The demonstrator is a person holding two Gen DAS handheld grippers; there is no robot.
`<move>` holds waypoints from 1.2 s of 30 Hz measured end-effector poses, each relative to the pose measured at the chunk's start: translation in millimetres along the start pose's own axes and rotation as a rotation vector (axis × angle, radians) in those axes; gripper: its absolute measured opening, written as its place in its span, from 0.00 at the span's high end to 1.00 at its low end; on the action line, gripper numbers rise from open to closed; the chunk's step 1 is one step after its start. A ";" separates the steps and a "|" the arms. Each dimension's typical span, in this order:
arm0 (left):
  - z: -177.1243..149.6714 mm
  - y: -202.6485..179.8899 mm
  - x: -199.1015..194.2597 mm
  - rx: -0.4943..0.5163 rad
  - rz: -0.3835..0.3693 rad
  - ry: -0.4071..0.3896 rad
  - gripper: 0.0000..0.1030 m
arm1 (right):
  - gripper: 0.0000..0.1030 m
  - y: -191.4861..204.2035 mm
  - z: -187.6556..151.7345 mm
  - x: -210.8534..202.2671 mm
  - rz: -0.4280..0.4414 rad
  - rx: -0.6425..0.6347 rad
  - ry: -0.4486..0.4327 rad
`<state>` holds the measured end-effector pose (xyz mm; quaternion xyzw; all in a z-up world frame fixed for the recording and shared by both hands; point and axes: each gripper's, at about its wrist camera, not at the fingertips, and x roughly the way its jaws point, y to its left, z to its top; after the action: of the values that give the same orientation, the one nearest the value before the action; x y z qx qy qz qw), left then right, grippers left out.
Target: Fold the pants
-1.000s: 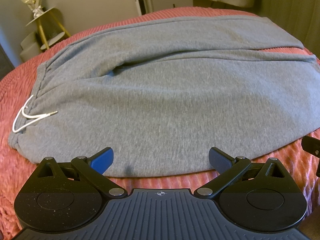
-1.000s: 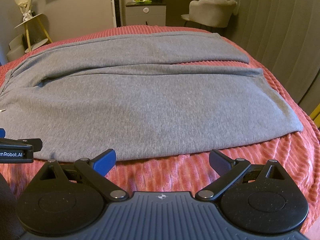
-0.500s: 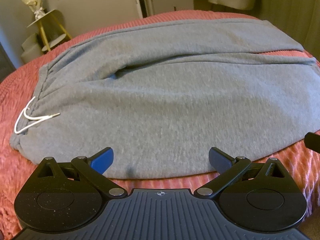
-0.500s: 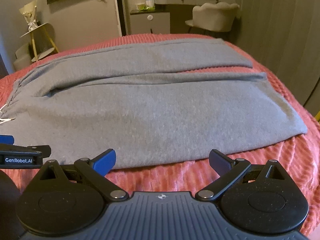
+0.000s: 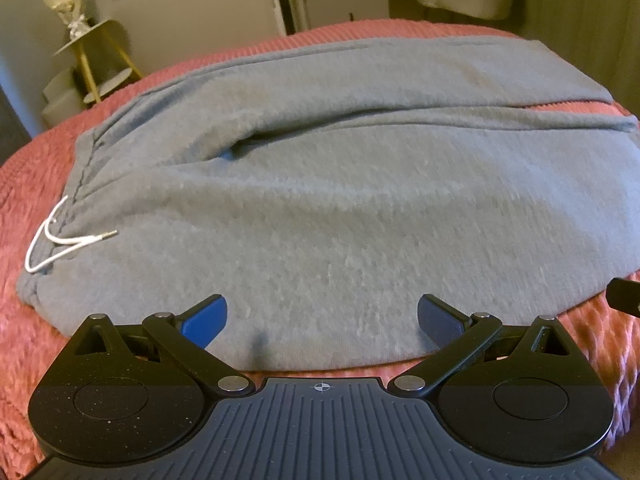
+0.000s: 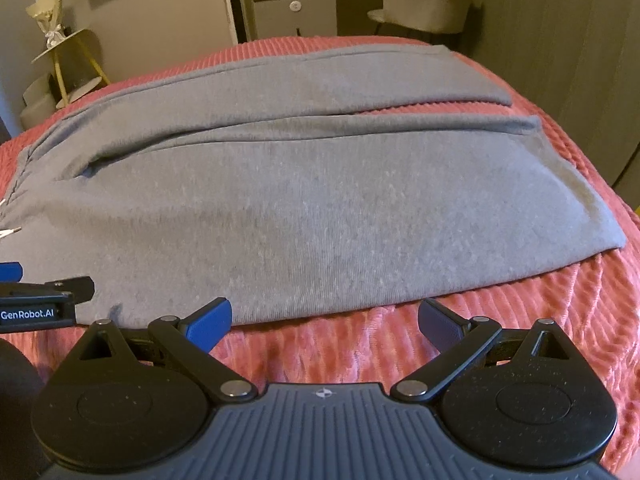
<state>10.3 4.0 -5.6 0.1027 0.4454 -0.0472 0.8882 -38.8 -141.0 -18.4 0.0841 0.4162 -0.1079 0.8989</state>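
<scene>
Grey sweatpants [image 5: 340, 216] lie flat across a red bedspread [image 5: 24, 184], waistband at the left with a white drawstring [image 5: 60, 240], both legs running to the right, the far leg beside the near one. In the right wrist view the pants [image 6: 320, 208] end at the leg hems on the right. My left gripper [image 5: 322, 320] is open and empty, over the near edge of the pants by the hip. My right gripper [image 6: 324, 320] is open and empty, just above the near edge of the near leg. The left gripper's side shows at the left edge [image 6: 44, 300].
The bedspread [image 6: 520, 320] drops off at the right and near sides. Behind the bed stand a gold-legged side table [image 5: 96, 64], a small cabinet [image 6: 296, 16] and a pale chair [image 6: 428, 4]. A grey curtain [image 6: 580, 60] hangs at the right.
Both grippers have risen and pulled back slightly from the pants' near edge. Both stay open; the pants have not moved.
</scene>
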 end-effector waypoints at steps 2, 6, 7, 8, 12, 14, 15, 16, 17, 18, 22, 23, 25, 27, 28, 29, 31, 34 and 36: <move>4.7 6.7 -0.1 -0.024 0.001 -0.001 0.00 | 0.03 -0.4 4.1 -2.0 0.011 0.000 -0.026; 28.0 24.5 2.3 -0.081 0.040 -0.025 0.00 | 0.03 -2.6 29.3 -3.6 -0.070 -0.014 -0.170; 37.7 30.7 3.2 -0.109 0.052 -0.044 0.00 | 0.03 -3.0 41.2 0.8 -0.111 -0.030 -0.186; 49.6 37.5 5.4 -0.143 0.061 -0.058 0.00 | 0.03 -4.1 53.2 8.2 -0.129 -0.038 -0.173; 96.8 67.4 23.4 -0.351 0.065 -0.081 0.00 | 0.03 -16.0 116.1 73.9 0.058 -0.011 0.115; 109.4 78.3 38.0 -0.447 0.097 -0.083 0.00 | 0.03 -21.8 152.0 96.7 0.053 0.067 0.130; 112.2 83.7 48.6 -0.487 0.137 -0.083 0.00 | 0.03 -23.8 173.4 107.1 0.048 0.093 0.114; 109.9 87.0 56.8 -0.500 0.180 -0.088 0.00 | 0.03 -24.5 195.1 118.7 0.043 0.117 0.102; 105.4 89.6 62.9 -0.496 0.215 -0.098 0.00 | 0.03 -24.6 221.4 136.1 0.040 0.148 0.108; 100.2 92.1 70.0 -0.487 0.258 -0.110 0.00 | 0.03 -24.4 243.0 152.3 0.045 0.175 0.121; 83.3 111.5 81.5 -0.493 0.356 -0.179 0.00 | 0.04 -17.6 324.8 226.1 0.010 0.278 0.155; 83.3 117.0 81.5 -0.516 0.356 -0.203 0.00 | 0.04 -14.3 343.1 244.2 -0.011 0.309 0.159; 82.0 127.3 80.9 -0.571 0.359 -0.276 0.00 | 0.07 -8.9 372.0 274.9 -0.032 0.369 0.151; 79.0 133.4 86.8 -0.596 0.373 -0.324 0.00 | 0.08 -6.3 393.7 303.4 -0.039 0.434 0.144; 80.6 136.2 93.3 -0.597 0.376 -0.313 0.00 | 0.11 -3.4 401.9 317.3 -0.046 0.455 0.154; 83.2 137.3 99.3 -0.597 0.376 -0.292 0.00 | 0.15 -2.4 407.5 327.8 -0.072 0.468 0.173; 87.1 136.0 114.7 -0.577 0.363 -0.235 0.00 | 0.34 -4.3 413.8 347.6 -0.142 0.475 0.207; 87.6 131.0 129.8 -0.542 0.351 -0.168 0.00 | 0.35 -18.3 421.0 366.0 -0.186 0.564 0.240; 87.3 127.6 134.1 -0.517 0.350 -0.142 0.00 | 0.35 -23.0 425.1 375.7 -0.202 0.588 0.262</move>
<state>181.2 109.9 -44.3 -0.0548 0.3551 0.2140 0.9083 502.3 -312.3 -35.9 0.3112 0.4855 -0.3000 0.7599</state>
